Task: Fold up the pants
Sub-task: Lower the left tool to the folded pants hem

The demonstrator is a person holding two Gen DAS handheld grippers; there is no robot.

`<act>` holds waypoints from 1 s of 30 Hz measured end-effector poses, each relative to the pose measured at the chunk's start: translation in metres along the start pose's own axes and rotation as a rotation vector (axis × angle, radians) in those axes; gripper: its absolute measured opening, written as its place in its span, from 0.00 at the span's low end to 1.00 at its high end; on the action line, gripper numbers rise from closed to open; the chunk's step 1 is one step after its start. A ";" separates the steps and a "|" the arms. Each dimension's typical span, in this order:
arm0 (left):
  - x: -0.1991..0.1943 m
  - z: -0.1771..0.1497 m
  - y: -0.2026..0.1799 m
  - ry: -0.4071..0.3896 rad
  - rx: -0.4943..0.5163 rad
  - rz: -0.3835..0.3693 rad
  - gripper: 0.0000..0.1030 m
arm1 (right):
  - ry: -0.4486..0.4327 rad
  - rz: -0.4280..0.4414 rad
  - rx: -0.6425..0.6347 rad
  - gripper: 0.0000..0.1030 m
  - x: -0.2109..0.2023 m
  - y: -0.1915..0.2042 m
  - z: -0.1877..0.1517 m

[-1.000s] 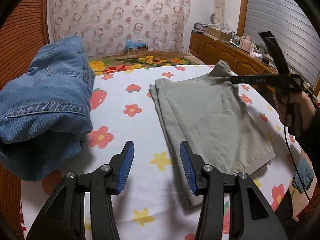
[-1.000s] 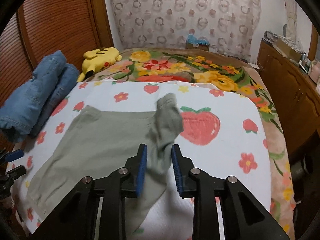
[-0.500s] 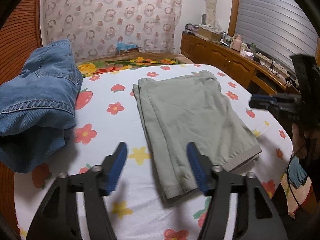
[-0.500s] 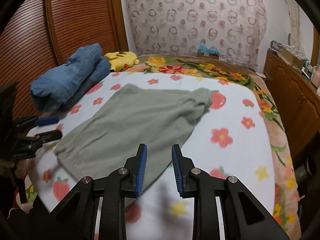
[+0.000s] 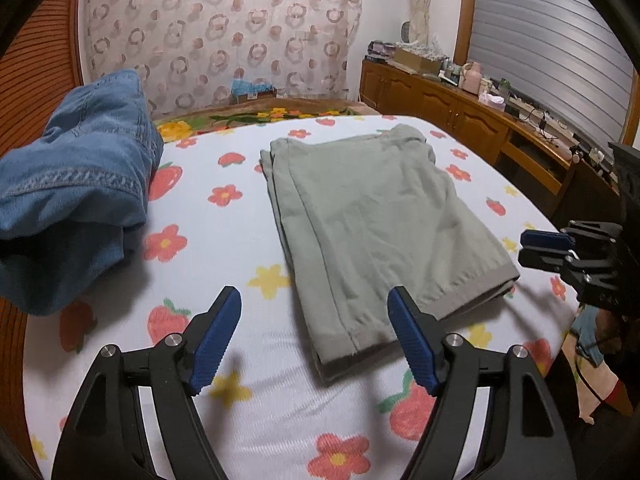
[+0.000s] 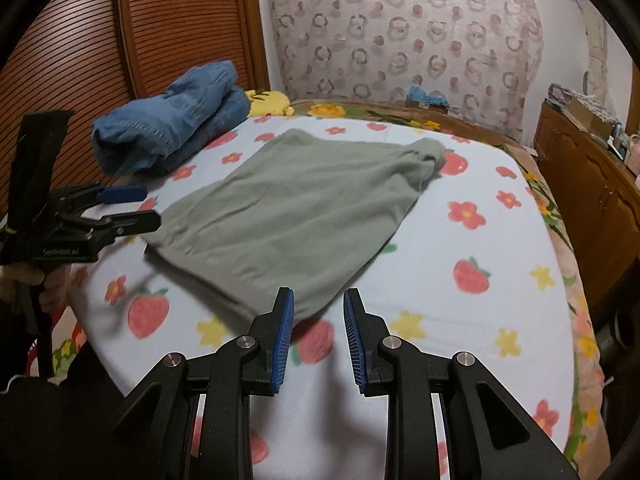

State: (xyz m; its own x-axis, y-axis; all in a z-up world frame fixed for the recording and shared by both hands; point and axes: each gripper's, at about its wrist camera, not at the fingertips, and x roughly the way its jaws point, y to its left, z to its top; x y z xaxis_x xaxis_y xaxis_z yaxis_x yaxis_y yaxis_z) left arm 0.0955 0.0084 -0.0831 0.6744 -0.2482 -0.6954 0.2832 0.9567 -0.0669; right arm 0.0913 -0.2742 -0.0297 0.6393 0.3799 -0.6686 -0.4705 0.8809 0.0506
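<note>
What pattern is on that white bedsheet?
Red strawberries with red and yellow flowers on the bedsheet; clearest in the right wrist view.

item: grey-green pants (image 5: 380,216)
state: folded, layers stacked, edges stepped at 9 o'clock side
pose: flat, hems twd 6 o'clock, waist bunched at 12 o'clock
loc: mid bed (image 5: 224,248), on flower/strawberry sheet, apart from denim at 9 o'clock

grey pants (image 5: 384,216): folded, flat on bedspread (image 5: 224,248) | jeans (image 5: 76,176): heaped left
</note>
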 end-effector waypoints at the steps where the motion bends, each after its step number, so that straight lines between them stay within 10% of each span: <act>1: 0.001 -0.001 0.000 0.004 0.000 0.001 0.74 | 0.004 0.003 -0.003 0.26 0.000 0.002 -0.001; 20: 0.012 -0.012 0.002 0.038 -0.011 0.010 0.74 | 0.011 -0.042 -0.012 0.25 0.009 0.019 -0.013; 24: 0.012 -0.014 0.001 0.042 -0.010 0.009 0.74 | -0.003 -0.018 -0.017 0.05 0.007 0.023 -0.016; 30: 0.013 -0.014 0.000 0.046 -0.011 0.009 0.74 | -0.025 0.019 -0.010 0.02 -0.008 0.024 -0.020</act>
State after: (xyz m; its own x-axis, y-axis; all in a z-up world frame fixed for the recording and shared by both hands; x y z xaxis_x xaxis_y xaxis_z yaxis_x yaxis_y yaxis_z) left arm 0.0943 0.0069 -0.1025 0.6446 -0.2321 -0.7284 0.2691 0.9607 -0.0680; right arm 0.0628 -0.2616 -0.0376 0.6453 0.4032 -0.6488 -0.4883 0.8709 0.0556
